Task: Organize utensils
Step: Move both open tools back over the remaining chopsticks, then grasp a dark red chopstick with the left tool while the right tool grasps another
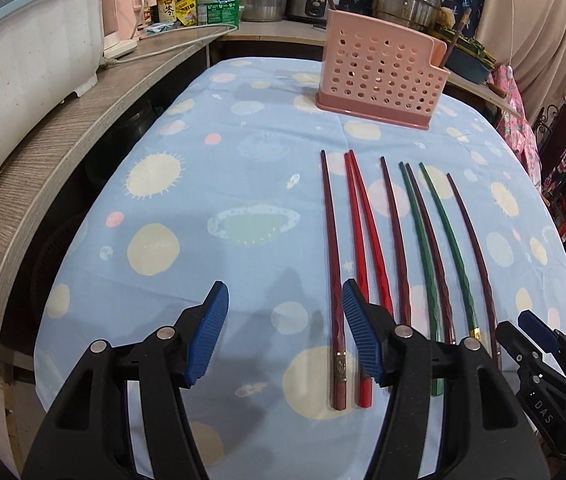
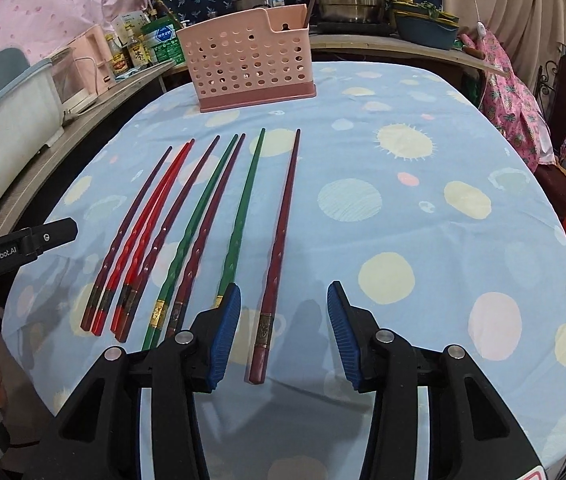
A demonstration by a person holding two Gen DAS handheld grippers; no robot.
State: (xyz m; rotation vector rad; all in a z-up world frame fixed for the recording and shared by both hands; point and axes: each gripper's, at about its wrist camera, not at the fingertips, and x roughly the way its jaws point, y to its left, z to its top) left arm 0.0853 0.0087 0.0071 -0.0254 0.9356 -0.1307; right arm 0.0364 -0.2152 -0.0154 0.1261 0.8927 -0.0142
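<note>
On the left, the left gripper [image 1: 285, 334] hovers low over the table [image 1: 203, 184], jaws wide apart and holding nothing; its right finger hangs over the near ends of the two red chopsticks [image 1: 363, 216]. The eight chopsticks lie side by side, pointing toward the far edge: dark red, two red, dark red, green beside dark red, green, dark red. The pink holder [image 2: 249, 58] stands upright beyond their tips, well apart from them. On the right, the right gripper [image 2: 283, 332] is also spread wide and empty, straddling the thick near end of the rightmost dark red chopstick [image 2: 279, 240]. A sound pick would likely lower squarely, close on that thick end, and avoid nudging the neighbouring green chopstick [image 2: 243, 208].
</note>
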